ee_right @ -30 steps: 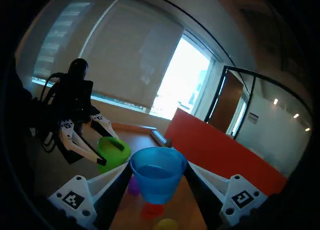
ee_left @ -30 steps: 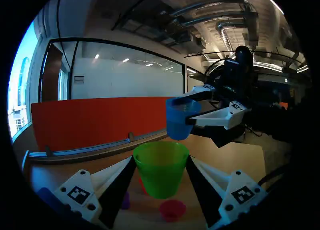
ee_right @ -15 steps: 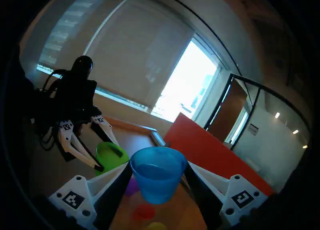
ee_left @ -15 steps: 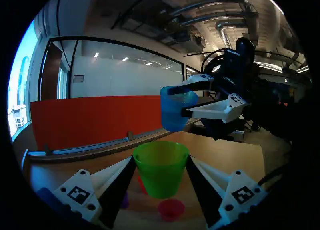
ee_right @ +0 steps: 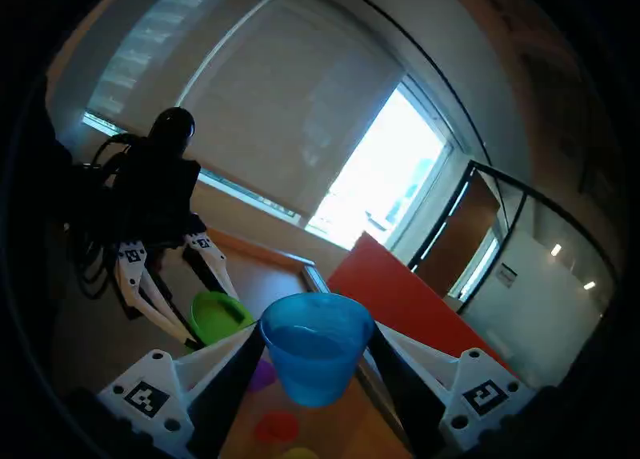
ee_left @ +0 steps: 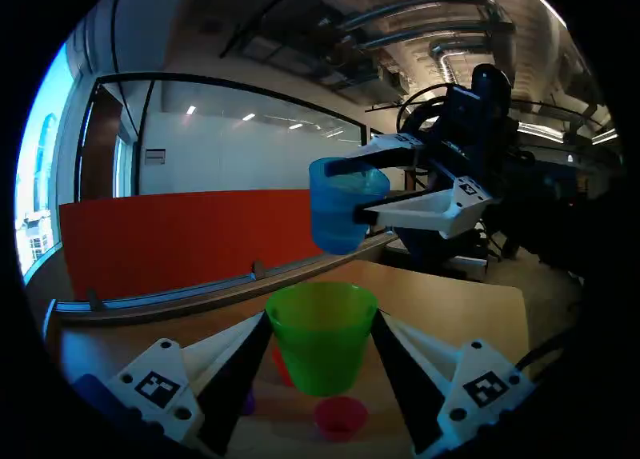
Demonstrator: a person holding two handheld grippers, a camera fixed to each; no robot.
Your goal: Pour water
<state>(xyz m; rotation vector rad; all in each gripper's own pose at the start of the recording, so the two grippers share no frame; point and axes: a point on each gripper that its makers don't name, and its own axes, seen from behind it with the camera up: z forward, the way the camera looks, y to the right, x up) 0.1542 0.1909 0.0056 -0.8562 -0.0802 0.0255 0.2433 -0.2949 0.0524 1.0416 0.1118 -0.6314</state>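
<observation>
The right gripper (ee_right: pixel 317 335), clamping the water-filled blue plastic cup (ee_right: pixel 316 363), had risen above the green plastic cup (ee_left: pixel 322 347) clamped in the left gripper (ee_left: pixel 320 323), seemingly ready to tilt.

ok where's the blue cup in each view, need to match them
Left gripper view: blue cup upper centre, held in the right gripper, above the green cup.
Right gripper view: blue cup bottom centre, between that gripper's own fingers.
Shared landmark: the red partition, left-centre in the left gripper view, right of centre in the right gripper view.
</observation>
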